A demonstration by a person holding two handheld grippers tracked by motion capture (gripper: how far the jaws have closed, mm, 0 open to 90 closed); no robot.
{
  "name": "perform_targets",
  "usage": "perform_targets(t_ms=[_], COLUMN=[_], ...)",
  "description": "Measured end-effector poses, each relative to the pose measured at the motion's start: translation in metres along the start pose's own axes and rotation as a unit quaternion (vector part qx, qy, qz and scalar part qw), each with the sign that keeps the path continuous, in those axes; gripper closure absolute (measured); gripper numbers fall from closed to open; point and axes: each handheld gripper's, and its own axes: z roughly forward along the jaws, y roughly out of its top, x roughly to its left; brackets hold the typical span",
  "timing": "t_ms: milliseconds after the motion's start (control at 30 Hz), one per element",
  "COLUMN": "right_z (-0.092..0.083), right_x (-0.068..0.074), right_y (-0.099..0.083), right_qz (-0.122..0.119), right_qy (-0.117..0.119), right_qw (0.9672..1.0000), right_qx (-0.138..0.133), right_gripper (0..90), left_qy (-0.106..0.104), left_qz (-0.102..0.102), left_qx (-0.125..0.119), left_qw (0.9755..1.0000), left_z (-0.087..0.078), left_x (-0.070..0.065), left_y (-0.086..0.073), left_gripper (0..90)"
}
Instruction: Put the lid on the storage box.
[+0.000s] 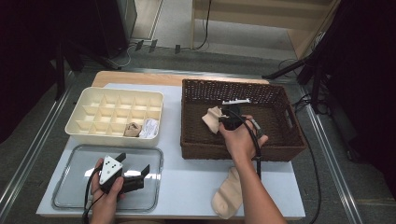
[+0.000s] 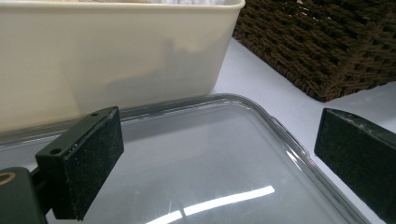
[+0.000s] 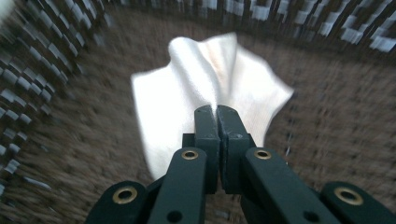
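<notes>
From the high view, the right claw (image 1: 227, 117) reaches down into the brown wicker basket (image 1: 280, 144) on the right half of the desk (image 1: 187, 182), its tips at a cream sock (image 1: 212, 119) lying near the basket's left inner wall. A second cream sock (image 1: 227, 193) lies flat on the desk in front of the basket, just beside the person's right forearm. The left claw (image 1: 135, 164) hovers over a clear tray (image 1: 65, 198) at the near left, its jaws spread apart with nothing between them. Behind the tray stands a cream divided organizer (image 1: 88, 100), with a rolled brownish item (image 1: 133, 129) and a white item (image 1: 149, 128) in two of its front compartments.

In the left gripper view, the two black pads (image 2: 88, 163) stand wide apart above the clear tray (image 2: 196, 168), holding nothing; the organizer's wall (image 2: 116, 56) rises just behind the tray and the basket's corner (image 2: 327, 51) sits to the right.

In the right gripper view, which is blurred, the right claw (image 3: 217, 112) is pressed closed, pinching a fold of the cream sock (image 3: 196, 84) above the basket's woven floor (image 3: 70, 154).
</notes>
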Motion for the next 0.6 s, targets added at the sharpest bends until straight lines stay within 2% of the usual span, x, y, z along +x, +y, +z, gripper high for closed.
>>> perform_targets(t_ms=[100,167,433,467,600], right_z=[-0.014,-0.026,-0.051,-0.059,-0.067], right_x=[-0.003,-0.005,-0.001,0.002,0.004], right_y=[0.002,0.003,-0.003,-0.007,-0.017], right_qz=[0.014,0.022,0.02,0.017,0.018], right_qy=[0.011,0.019,0.027,0.03,0.031], right_qw=[0.9988,0.9966,0.9925,0.9914,0.9892], right_qx=[-0.046,-0.078,-0.117,-0.126,-0.142], right_gripper=[89.8,89.8,89.9,89.8,89.8], left_qy=[0.0,0.0,-0.004,-0.006,-0.008], left_qz=[-0.002,-0.003,-0.005,-0.004,-0.007], left_qx=[0.0,0.0,-0.005,-0.006,-0.009], left_qw=[1.0,1.0,1.0,1.0,0.9999], left_z=[0.0,0.0,0.0,-0.001,-0.001], left_x=[0.0,0.0,0.0,0.0,0.001], left_y=[0.0,0.0,0.0,0.001,0.001], left_gripper=[1.7,1.7,1.7,1.7,1.7])
